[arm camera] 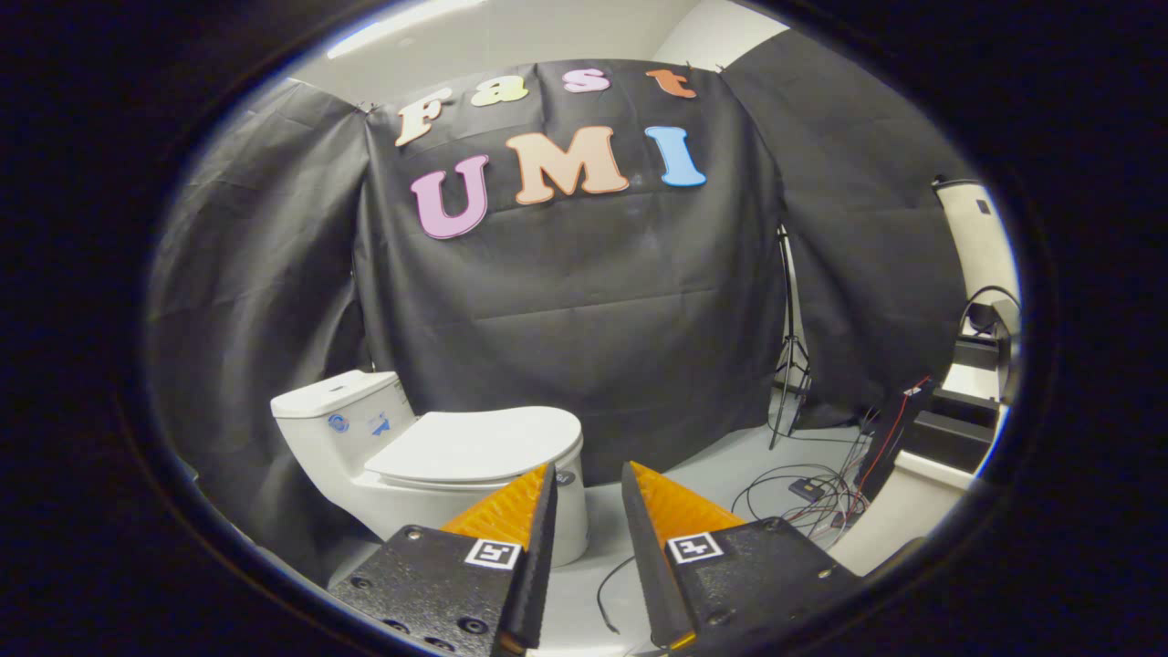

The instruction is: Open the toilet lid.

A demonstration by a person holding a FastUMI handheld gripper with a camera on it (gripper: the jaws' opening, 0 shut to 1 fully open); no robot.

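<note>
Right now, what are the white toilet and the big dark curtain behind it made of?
The white toilet looks like glazed ceramic: smooth, hard, shiny. Its closed lid looks like smooth plastic, though that is a guess. The dark curtain looks like matte cloth: it hangs in folds. The gripper is open, holding nothing.

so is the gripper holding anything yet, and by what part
Nothing is held. The gripper has its jaws open with bare space between them, and the closed white oval plastic toilet lid lies flat beyond them, untouched.

White toilet [365, 456] with white lid [479, 443], black cloth wall [593, 347], pale grey floor [721, 474]
</note>
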